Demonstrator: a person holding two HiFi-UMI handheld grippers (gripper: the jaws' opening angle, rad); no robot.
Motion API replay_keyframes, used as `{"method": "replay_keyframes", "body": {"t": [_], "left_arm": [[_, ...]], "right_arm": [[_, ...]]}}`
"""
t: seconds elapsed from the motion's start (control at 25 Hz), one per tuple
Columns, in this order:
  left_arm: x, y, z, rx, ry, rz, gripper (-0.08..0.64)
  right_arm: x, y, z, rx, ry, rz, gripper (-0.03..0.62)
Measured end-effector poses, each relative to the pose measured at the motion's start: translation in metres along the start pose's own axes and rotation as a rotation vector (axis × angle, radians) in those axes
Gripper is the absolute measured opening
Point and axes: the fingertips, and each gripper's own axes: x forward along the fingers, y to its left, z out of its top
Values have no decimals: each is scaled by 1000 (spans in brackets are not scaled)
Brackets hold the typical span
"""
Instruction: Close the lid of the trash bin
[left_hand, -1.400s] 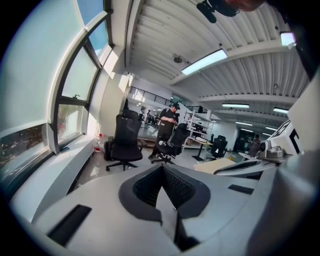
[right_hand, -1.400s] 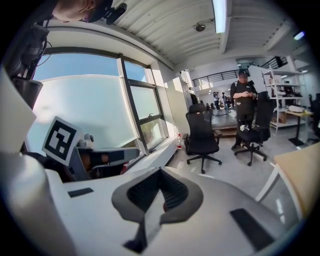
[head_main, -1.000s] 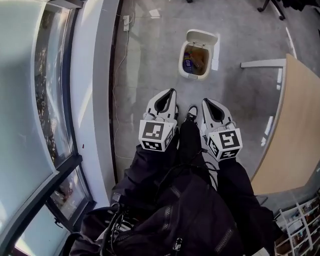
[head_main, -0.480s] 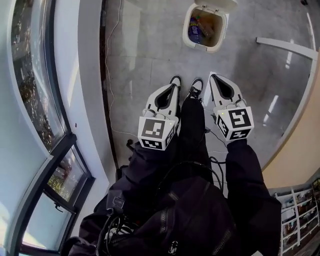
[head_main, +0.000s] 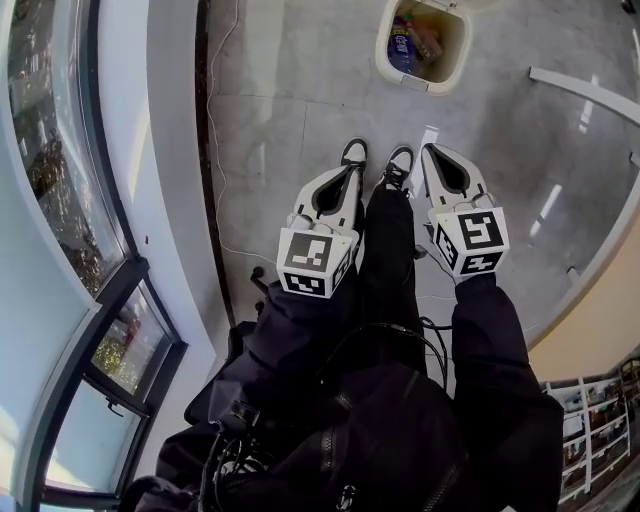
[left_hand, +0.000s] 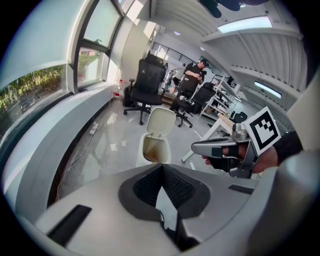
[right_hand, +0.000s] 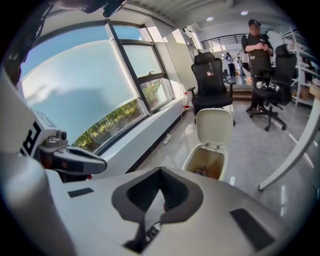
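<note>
A person stands on a grey tiled floor by a long window, the open trash bin lying ahead at about one o'clock from the two hand-held tools and well apart from both. The bin's white lid stands upright, hinged at the far rim, and scraps of rubbish show inside. The left gripper and the right gripper hang side by side over the person's shoes, both pointing forward and downward toward the bin. Each gripper view shows its fingers brought together with nothing between them. The job appears to be at the approach stage: the lid has not been touched and neither tool is within reach of it. The next move probably calls for closing the gap to the bin, getting one tool's tip behind or above the lid's top edge at twelve o'clock, and tipping it forward and down onto the rim.
</note>
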Motion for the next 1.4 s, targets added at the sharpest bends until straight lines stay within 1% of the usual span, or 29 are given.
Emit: {"method": "replay_keyframes", "body": {"t": [0.24,0.36,0.44,0.64,0.8,1.04,1.24,1.4], "left_arm": [[9,9,-31,-17,55,4,2],[12,12,-45,-30,77,6,2],[14,15,-51,-41,86,8,2],[16,17,-57,-65,95,12,2],[20,18,-53,-78,86,11,2],[24,23,-45,-94,78,14,2],[26,26,-43,-110,78,18,2],[28,27,-41,-116,80,18,2]], "right_arm": [[22,-17,-18,-11,17,7,0],[36,-30,-18,-48,28,14,0],[45,-40,-11,-87,27,21,0],[64,-67,24,-214,7,37,0],[80,-101,62,-304,-11,5,0],[99,-150,118,-387,-13,-38,2],[109,-177,150,-462,-7,-65,3],[113,-190,174,-517,-6,-88,35]]}}
